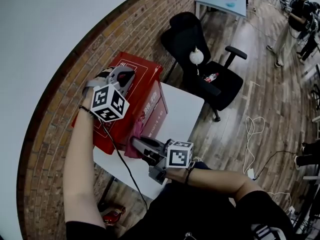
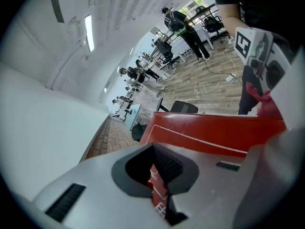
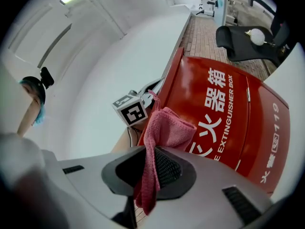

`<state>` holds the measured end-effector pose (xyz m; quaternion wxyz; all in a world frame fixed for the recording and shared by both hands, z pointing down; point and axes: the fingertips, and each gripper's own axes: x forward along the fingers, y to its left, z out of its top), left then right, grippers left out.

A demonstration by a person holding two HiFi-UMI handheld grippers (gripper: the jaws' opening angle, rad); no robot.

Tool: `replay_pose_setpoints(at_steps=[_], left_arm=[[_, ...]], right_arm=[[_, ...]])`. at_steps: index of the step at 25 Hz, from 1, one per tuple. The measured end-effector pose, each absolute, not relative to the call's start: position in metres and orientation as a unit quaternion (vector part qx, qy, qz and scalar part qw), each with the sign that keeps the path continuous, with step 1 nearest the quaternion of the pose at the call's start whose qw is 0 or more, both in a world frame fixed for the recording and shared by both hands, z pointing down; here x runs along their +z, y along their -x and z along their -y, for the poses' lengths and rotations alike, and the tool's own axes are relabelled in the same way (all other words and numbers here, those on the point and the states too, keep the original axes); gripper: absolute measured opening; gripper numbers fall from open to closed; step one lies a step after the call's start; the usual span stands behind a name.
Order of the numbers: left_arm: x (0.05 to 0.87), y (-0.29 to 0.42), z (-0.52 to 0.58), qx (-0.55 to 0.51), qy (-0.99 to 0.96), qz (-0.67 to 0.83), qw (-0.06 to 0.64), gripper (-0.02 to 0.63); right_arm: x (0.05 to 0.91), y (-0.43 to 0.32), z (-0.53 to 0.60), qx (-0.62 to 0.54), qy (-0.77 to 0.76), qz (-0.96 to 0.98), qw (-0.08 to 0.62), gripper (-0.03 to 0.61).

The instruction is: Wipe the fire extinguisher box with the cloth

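Note:
The red fire extinguisher box point(image 1: 142, 66) stands on a white table point(image 1: 185, 109) against the brick wall; white lettering shows on its front point(image 3: 224, 109). My left gripper point(image 1: 125, 75) rests on the box's top, jaws shut with nothing between them; the red box point(image 2: 214, 128) lies just beyond its tips point(image 2: 159, 175). My right gripper point(image 1: 136, 143) is at the box's front, low and near the table, shut on a pink cloth point(image 1: 136, 133). The cloth point(image 3: 164, 128) hangs through the jaws point(image 3: 150, 168), its bunched end up against the box front.
A black office chair point(image 1: 200, 59) with a white bulb-like thing and a bottle on its seat stands right of the table. The brick wall point(image 1: 60, 114) runs behind the box. Cables point(image 1: 255, 129) lie on the wood floor. A person point(image 1: 300, 14) stands far back right.

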<state>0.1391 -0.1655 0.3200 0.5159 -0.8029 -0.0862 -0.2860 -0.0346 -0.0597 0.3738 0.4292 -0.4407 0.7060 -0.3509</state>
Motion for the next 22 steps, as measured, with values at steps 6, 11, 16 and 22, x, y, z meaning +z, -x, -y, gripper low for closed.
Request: replay_pose_setpoints(at_steps=[6, 11, 16, 22], left_arm=[[0.32, -0.14, 0.168, -0.29, 0.803, 0.079, 0.514, 0.025], [0.32, -0.142, 0.172, -0.297, 0.804, 0.063, 0.511, 0.025], [0.321, -0.141, 0.18, -0.311, 0.806, 0.042, 0.502, 0.025], [0.313, -0.136, 0.198, -0.325, 0.806, -0.036, 0.494, 0.025]], right_arm=[[0.353, -0.012, 0.034, -0.315, 0.451, -0.72, 0.423, 0.062], [0.33, -0.046, 0.016, -0.28, 0.452, -0.743, 0.407, 0.063], [0.313, -0.08, 0.004, -0.257, 0.449, -0.76, 0.395, 0.062], [0.299, -0.115, -0.001, -0.234, 0.444, -0.779, 0.374, 0.062]])
